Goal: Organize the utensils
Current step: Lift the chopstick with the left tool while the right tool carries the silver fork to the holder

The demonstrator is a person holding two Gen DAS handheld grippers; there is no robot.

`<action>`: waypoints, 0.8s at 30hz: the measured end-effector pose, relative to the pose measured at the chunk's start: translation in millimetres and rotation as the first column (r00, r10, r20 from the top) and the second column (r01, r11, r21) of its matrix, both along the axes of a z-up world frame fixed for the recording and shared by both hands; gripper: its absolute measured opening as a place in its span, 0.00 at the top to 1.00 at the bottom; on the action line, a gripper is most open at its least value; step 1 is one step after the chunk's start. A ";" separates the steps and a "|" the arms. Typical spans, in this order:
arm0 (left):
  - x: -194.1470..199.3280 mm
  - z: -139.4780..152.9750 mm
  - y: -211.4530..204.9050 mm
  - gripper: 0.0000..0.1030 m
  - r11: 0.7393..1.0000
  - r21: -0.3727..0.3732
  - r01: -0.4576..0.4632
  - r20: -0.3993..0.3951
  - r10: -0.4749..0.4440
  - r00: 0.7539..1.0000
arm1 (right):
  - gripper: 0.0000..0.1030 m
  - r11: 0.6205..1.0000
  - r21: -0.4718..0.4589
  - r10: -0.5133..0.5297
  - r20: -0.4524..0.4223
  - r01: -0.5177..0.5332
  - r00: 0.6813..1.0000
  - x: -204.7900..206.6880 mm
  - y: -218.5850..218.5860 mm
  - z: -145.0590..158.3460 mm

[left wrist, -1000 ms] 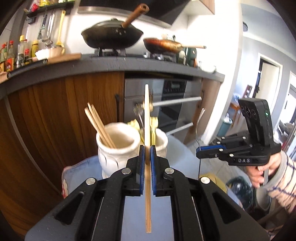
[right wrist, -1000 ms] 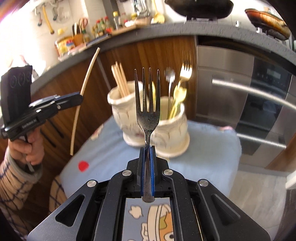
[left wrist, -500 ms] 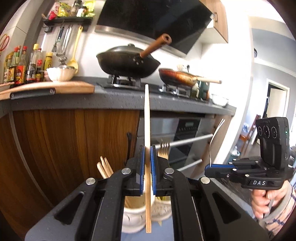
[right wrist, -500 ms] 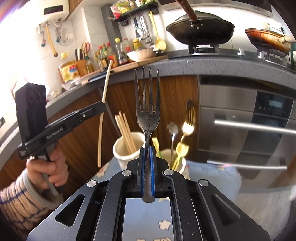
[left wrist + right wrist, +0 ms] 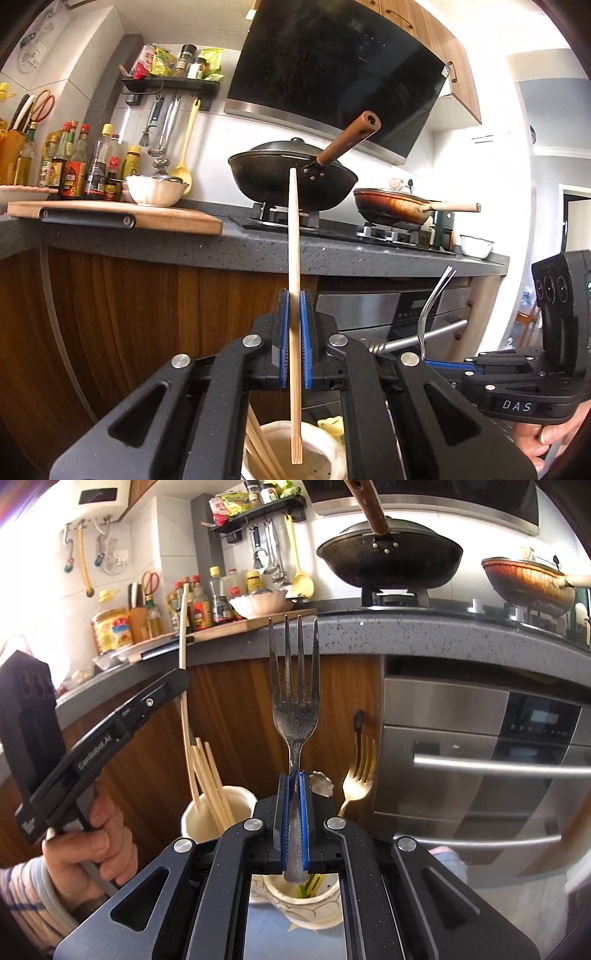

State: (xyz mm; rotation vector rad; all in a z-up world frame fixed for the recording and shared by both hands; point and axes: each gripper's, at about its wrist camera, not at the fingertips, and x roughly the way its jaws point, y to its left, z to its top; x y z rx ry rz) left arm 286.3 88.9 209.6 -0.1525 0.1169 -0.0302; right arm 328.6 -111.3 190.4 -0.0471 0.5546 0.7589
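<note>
Left gripper (image 5: 294, 339) has its blue pads pinched tight on a single wooden chopstick (image 5: 294, 295), held upright. The stick runs well above the pads and its lower end hangs right over the mouth of a white ceramic holder (image 5: 325, 448) just below the fingers. A few more chopsticks (image 5: 260, 454) already lean inside that holder, just left of the hanging tip.

Right gripper (image 5: 294, 819) is clamped on the handle of a dark steel fork (image 5: 294, 705), tines straight up. Directly beneath its pads sits a second white holder (image 5: 314, 904) with some yellow-green handles poking around inside. A gold fork (image 5: 357, 775) sticks up just right of the pads, and a silver spoon-like piece (image 5: 320, 783) shows between the two forks.

From the right wrist view the left gripper (image 5: 181, 679) is off to the left, with the chopstick's tip down at the chopstick holder (image 5: 207, 812). From the left wrist view the right gripper (image 5: 436, 363) is off to the right and lower, with the fork (image 5: 430, 314) standing up from it.
</note>
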 end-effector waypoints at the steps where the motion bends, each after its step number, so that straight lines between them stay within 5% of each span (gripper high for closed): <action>1: 0.9 -4.8 -0.5 0.94 1.000 0.003 -0.006 -0.002 0.006 1.000 | 0.94 1.000 -0.001 -0.002 -0.004 0.002 1.000 1.5 1.0 -4.3; 24: 1.1 -84.3 -7.8 0.94 0.999 0.031 -0.021 -0.230 0.027 0.973 | 0.94 0.992 -0.129 -0.015 -0.098 0.003 0.995 1.9 18.9 -75.9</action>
